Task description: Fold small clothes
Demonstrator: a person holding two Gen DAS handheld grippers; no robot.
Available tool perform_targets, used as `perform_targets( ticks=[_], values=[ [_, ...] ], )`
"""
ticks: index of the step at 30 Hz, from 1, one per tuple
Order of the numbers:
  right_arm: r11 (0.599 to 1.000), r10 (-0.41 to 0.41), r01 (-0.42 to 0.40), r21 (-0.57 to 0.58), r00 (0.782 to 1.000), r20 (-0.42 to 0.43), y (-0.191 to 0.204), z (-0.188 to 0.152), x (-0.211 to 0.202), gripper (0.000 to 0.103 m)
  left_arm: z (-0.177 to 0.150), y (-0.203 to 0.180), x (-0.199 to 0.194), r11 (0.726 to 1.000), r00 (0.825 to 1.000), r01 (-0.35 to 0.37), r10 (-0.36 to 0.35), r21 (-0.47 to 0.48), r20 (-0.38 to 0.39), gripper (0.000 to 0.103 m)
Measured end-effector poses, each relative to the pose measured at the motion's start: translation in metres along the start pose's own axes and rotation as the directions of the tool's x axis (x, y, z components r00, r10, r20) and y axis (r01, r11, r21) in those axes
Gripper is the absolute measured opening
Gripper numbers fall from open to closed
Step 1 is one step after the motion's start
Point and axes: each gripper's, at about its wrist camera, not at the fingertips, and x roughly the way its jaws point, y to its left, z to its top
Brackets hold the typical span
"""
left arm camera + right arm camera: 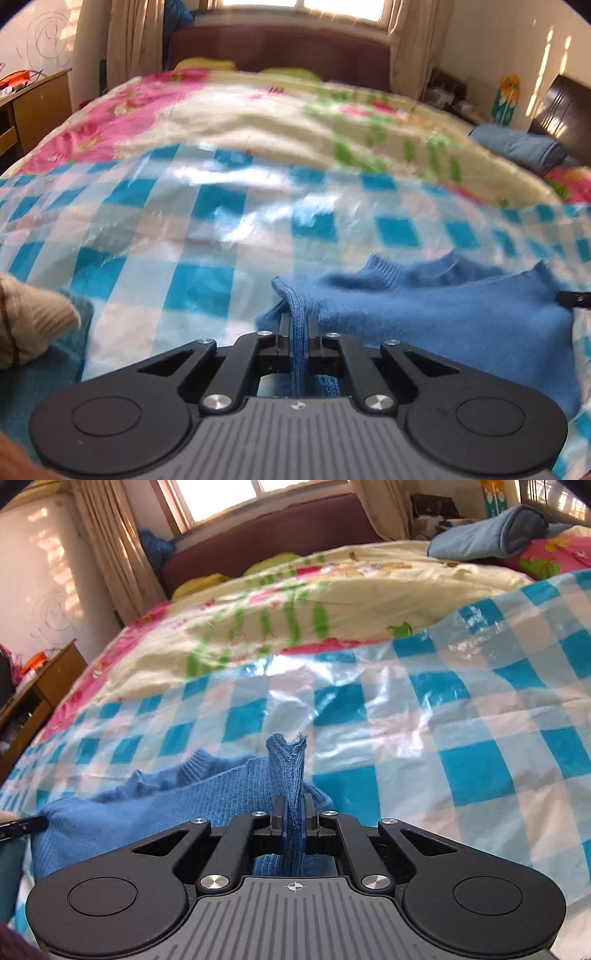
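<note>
Both grippers are pinched tight on one blue knitted sweater (424, 306). At lower centre of the left wrist view, the left gripper (297, 325) clamps a ribbed edge of it, the rest of the garment spreading to the lower right. At lower centre of the right wrist view, the right gripper (293, 808) grips another ribbed strip that stands up above its fingers, the body lying lower left. Beneath the sweater lies a blue-and-white checked plastic sheet (461, 738), spread across a floral quilt (258, 110). A beige knit piece (29, 325) sits at the left edge of the left view.
</note>
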Motion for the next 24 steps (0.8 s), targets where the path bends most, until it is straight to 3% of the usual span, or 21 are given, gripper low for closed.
perform_targets(
  ticks=[2,5,7,10,14,17,19,23,24],
  values=[
    [1.0,-0.013,0.012,-0.025,0.999,-0.042,0.003,-0.007,0.009,0.006,-0.009,0.003,0.011,1.0,0.998,-0.03,0.03,0.009,-0.047,0.013],
    [0.999,-0.03,0.028,-0.03,0.998,-0.058,0.005,-0.014,0.012,0.013,-0.013,0.007,0.008,0.999,0.999,-0.03,0.029,-0.014,-0.046,0.017],
    [0.999,-0.039,0.038,-0.029,0.999,-0.032,0.006,-0.013,0.006,0.014,-0.009,0.013,-0.001,0.998,1.0,-0.009,0.008,-0.054,-0.026,0.018],
    [0.998,-0.051,0.051,-0.042,0.999,0.009,0.011,-0.004,-0.007,0.014,-0.001,0.02,-0.013,0.996,1.0,-0.016,0.017,-0.083,0.013,0.03],
    [0.996,0.016,-0.012,-0.087,0.999,0.047,0.034,0.002,-0.022,0.028,-0.005,0.026,-0.028,0.992,0.999,0.035,-0.032,-0.119,0.03,0.036],
    [0.98,0.098,-0.096,-0.174,0.995,-0.001,0.07,0.0,-0.013,0.035,-0.015,0.017,-0.029,0.994,0.998,0.055,-0.055,-0.094,0.011,0.045],
    [0.962,0.125,-0.131,-0.239,0.991,-0.039,0.097,-0.005,0.001,0.038,-0.019,0.009,-0.024,0.996,0.998,0.058,-0.059,-0.061,-0.009,0.045],
    [0.943,0.101,-0.135,-0.302,0.987,-0.127,0.14,-0.014,0.042,0.039,-0.023,-0.006,-0.007,0.998,0.997,0.059,-0.06,-0.014,-0.046,0.047],
    [0.941,0.078,-0.118,-0.319,0.988,-0.136,0.146,-0.017,0.052,0.035,-0.024,-0.009,-0.003,0.999,0.998,0.044,-0.044,0.003,-0.049,0.047]
  ],
)
